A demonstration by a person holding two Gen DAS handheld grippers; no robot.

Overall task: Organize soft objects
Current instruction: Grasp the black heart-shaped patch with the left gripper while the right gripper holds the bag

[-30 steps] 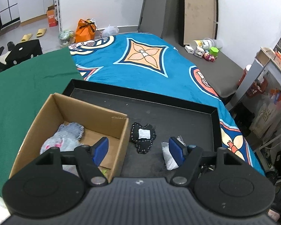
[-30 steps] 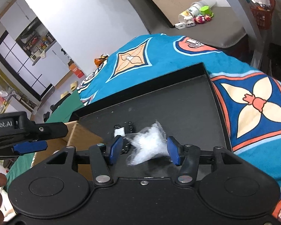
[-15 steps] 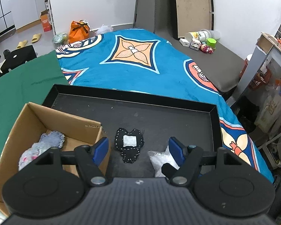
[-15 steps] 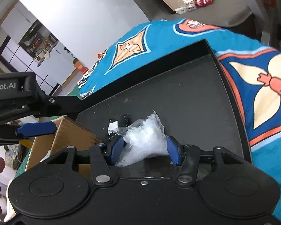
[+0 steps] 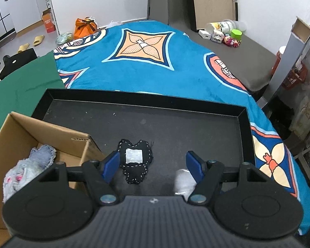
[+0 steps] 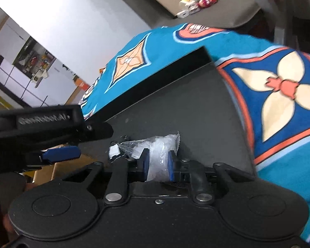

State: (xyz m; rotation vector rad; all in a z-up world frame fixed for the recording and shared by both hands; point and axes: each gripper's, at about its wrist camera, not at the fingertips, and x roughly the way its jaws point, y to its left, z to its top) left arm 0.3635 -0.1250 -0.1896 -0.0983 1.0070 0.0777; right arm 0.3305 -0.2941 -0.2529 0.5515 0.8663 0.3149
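Observation:
A black heart-shaped cloth patch (image 5: 135, 161) with a white square lies on the black tray (image 5: 175, 124). My left gripper (image 5: 153, 165) is open above it, the patch between its fingers nearer the left one. A clear plastic bag of white stuffing (image 6: 157, 155) sits on the tray; my right gripper (image 6: 157, 165) is shut on it. The bag also shows in the left wrist view (image 5: 183, 180), by the right finger. A cardboard box (image 5: 31, 142) at the left holds a grey-blue soft toy (image 5: 29, 168).
The tray rests on a blue patterned blanket (image 5: 150, 62) with green cloth (image 5: 20, 86) to its left. The left gripper's body (image 6: 41, 128) crosses the left of the right wrist view. Toys and bottles (image 5: 223, 33) lie on a grey mattress far right.
My right gripper has closed on the plastic bag. My left gripper has shifted right, from over the box to over the black patch.

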